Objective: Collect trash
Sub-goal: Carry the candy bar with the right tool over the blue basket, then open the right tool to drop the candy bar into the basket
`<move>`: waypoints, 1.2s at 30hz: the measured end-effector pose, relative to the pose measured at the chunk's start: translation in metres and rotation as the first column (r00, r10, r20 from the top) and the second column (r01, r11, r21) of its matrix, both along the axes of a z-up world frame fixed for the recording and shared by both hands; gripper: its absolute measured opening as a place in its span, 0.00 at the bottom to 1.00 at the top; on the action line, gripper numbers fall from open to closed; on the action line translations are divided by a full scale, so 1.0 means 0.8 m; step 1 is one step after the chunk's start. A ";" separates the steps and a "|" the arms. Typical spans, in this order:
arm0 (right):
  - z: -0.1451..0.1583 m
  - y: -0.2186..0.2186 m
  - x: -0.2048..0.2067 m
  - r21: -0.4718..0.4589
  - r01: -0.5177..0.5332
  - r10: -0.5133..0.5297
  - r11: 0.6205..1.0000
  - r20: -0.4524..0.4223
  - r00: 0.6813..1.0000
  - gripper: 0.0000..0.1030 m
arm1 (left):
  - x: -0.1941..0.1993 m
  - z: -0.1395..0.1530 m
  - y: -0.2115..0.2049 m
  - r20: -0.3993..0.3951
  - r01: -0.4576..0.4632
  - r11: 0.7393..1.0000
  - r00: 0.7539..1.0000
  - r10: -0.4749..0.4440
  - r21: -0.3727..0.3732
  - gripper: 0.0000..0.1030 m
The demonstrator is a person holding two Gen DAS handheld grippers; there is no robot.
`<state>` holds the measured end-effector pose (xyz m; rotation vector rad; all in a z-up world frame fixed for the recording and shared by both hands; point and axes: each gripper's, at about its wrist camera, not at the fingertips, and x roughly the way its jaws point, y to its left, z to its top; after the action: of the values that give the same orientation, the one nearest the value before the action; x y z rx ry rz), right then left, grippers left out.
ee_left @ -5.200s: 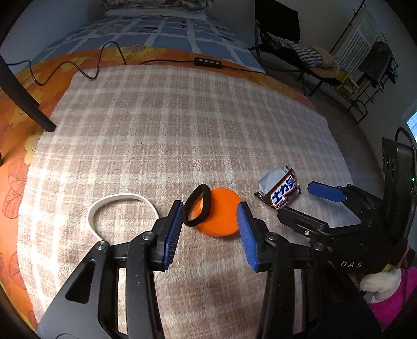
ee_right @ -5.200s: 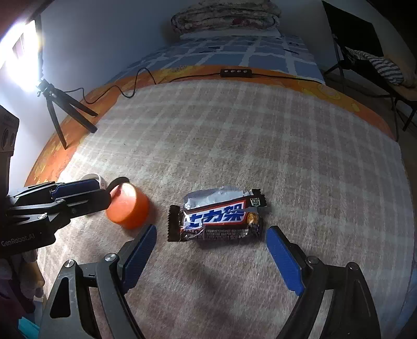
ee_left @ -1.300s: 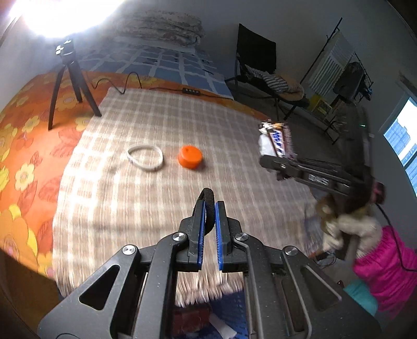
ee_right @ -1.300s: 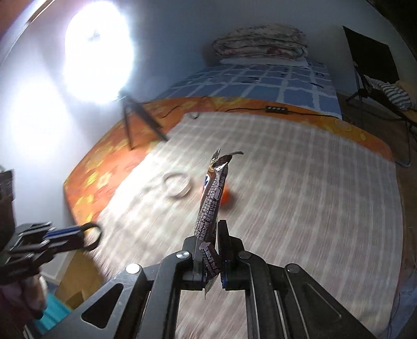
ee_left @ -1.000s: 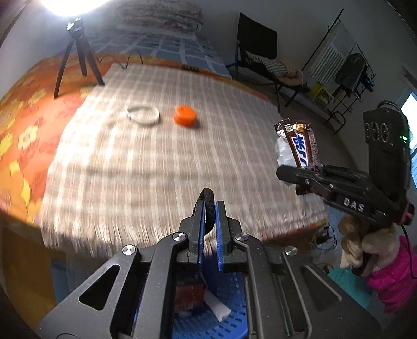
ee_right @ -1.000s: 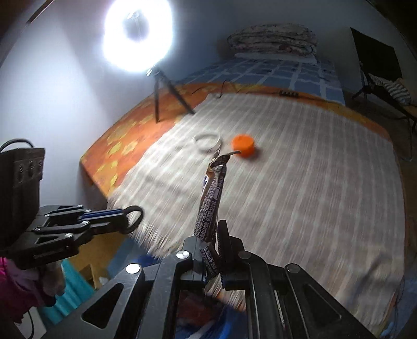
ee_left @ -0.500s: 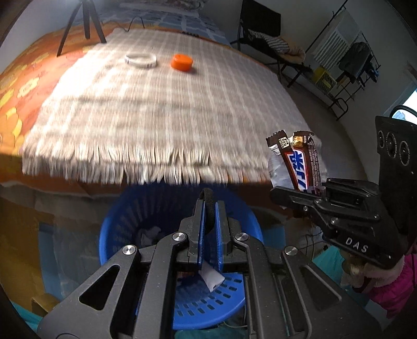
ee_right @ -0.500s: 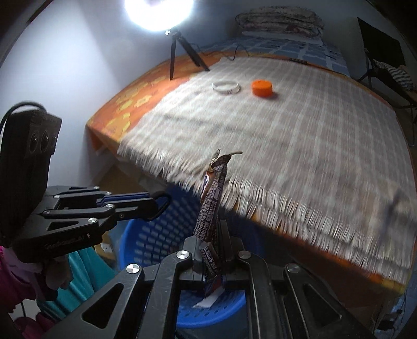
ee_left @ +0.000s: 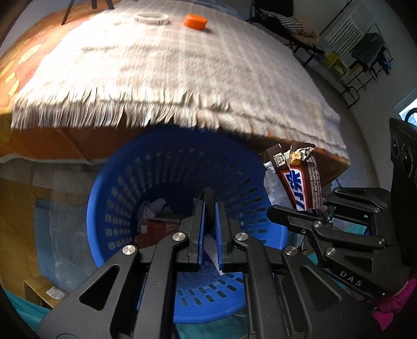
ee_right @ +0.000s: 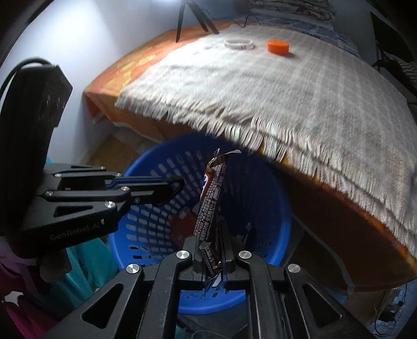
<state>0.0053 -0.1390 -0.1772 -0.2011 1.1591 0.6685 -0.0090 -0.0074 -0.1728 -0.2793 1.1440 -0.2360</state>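
Right now my left gripper (ee_left: 208, 216) is clamped on a black ring (ee_left: 208, 198) and my right gripper (ee_right: 212, 250) pinches a candy wrapper (ee_right: 211, 206) upright, both poised above the blue basket (ee_left: 104, 203) just below the fingers. To drop them cleanly I should, I think, centre each over the basket's mouth before letting go, since the wrapper sits close to the rim and could flutter outside. Beyond the basket hangs a fringed plaid blanket (ee_left: 182, 65) over the bed, with an orange cap (ee_left: 195, 21) and white band (ee_left: 151, 18) far off, and a chair (ee_left: 281, 23) behind.
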 end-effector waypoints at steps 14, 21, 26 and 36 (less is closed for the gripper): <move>-0.042 -0.003 0.012 -0.025 0.036 -0.038 0.999 -0.068 0.997 0.13 | 0.008 -0.037 0.012 -0.066 -0.031 0.999 0.997 0.033 0.030 0.05; -0.050 -0.008 0.015 -0.029 0.048 -0.051 0.998 -0.089 0.995 0.45 | 0.013 -0.045 0.018 -0.078 -0.050 0.998 0.996 0.053 0.037 0.06; -0.049 -0.011 0.018 -0.044 0.068 -0.071 0.997 -0.080 0.994 0.77 | 0.015 -0.047 0.023 -0.070 -0.084 0.995 0.994 0.089 0.060 0.52; -0.051 -0.014 0.019 -0.083 0.084 -0.092 0.993 -0.092 0.991 0.86 | 0.013 -0.030 0.026 -0.041 -0.108 0.989 0.993 0.112 0.099 0.59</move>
<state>0.0205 -0.1504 -0.2177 -0.1855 1.2805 0.5594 0.0015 0.0130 -0.1972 -0.2627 1.1784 -0.0768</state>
